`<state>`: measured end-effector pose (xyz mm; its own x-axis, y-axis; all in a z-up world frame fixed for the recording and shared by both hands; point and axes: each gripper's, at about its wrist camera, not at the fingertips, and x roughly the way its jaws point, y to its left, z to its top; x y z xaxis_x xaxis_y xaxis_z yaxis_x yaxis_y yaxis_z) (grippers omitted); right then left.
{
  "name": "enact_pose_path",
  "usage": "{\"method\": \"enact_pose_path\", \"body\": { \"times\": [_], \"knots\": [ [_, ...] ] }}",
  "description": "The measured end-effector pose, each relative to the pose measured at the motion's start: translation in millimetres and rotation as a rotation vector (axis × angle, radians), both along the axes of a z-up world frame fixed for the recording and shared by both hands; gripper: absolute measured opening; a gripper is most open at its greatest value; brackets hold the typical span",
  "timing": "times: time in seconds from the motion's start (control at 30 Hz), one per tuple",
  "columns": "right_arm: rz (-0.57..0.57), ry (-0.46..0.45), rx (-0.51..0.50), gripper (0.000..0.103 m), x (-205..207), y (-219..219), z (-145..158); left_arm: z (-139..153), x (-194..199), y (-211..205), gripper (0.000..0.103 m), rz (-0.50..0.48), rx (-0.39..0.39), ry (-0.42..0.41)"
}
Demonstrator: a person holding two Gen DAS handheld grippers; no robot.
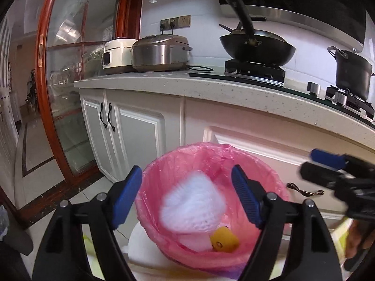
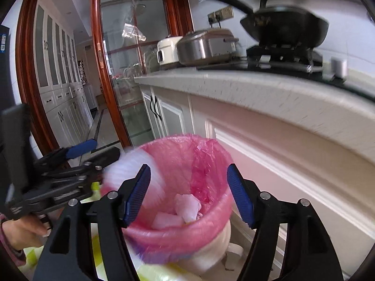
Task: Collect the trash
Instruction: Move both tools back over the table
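Kitchen cabinet front (image 1: 145,126) rising behind pink-lined bin (image 1: 269,171), blurred white foam net (image 1: 192,201) dropping inside, left gripper (image 1: 187,196) and right gripper (image 2: 189,194) both hovering spread apart above rim.

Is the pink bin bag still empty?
No: in the left wrist view the bag already holds a yellow piece and a blurred white wad.

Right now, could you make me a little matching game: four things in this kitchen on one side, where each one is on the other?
Things:
1. wok
2. yellow cap
3. white foam net
4. rice cooker

Places:
A. blurred above the bin
B. on the stove burner
C. at the bin's bottom
D. on the counter, below the sockets

Pairs: 1-B, 2-C, 3-A, 4-D
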<state>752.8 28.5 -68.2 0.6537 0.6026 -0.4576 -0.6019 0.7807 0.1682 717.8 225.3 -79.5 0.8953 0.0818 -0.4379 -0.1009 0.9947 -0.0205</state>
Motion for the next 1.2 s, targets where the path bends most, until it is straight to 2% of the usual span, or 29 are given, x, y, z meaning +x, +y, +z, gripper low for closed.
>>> {"method": "enact_pose_path", "body": {
  "times": [0.1, 0.23, 0.33, 0.37, 0.4, 0.5, 0.7, 0.8, 0.9, 0.97, 1.07, 1.2],
  "knots": [
    [-0.004, -0.031, -0.008, 0.066, -30, -20, 26, 20, -24, -5, 0.076, 0.023, -0.011, -0.018],
    [-0.007, -0.059, 0.008, 0.066, -77, -51, 58, 52, -81, -21, 0.077, 0.019, -0.001, -0.055],
    [-0.007, -0.066, 0.023, 0.068, -120, -73, 73, 67, -145, -42, 0.089, -0.003, 0.010, -0.075],
    [-0.006, -0.072, 0.025, 0.073, -138, -80, 77, 70, -169, -49, 0.093, -0.018, 0.009, -0.082],
    [-0.008, -0.088, 0.027, 0.077, -165, -90, 82, 71, -186, -55, 0.095, -0.028, 0.009, -0.086],
    [-0.001, -0.125, 0.018, 0.080, -222, -106, 86, 69, -244, -76, 0.098, -0.070, 0.017, -0.084],
    [-0.028, -0.114, 0.016, 0.085, -322, -144, 66, 53, -342, -107, 0.098, -0.021, 0.021, -0.085],
    [-0.046, -0.096, 0.020, 0.085, -357, -159, 48, 41, -384, -114, 0.098, -0.029, -0.023, -0.059],
    [-0.069, -0.064, 0.032, 0.085, -386, -172, 28, 30, -417, -122, 0.098, -0.014, -0.015, -0.076],
    [-0.098, -0.064, 0.042, 0.085, -407, -182, 18, 22, -442, -125, 0.098, -0.020, -0.037, -0.098],
    [-0.140, -0.068, 0.022, 0.085, -433, -192, 2, 10, -461, -131, 0.098, -0.013, -0.024, -0.090],
    [-0.171, -0.029, -0.060, 0.085, -443, -192, -22, -8, -465, -135, 0.098, -0.057, -0.016, -0.037]
  ]
}}
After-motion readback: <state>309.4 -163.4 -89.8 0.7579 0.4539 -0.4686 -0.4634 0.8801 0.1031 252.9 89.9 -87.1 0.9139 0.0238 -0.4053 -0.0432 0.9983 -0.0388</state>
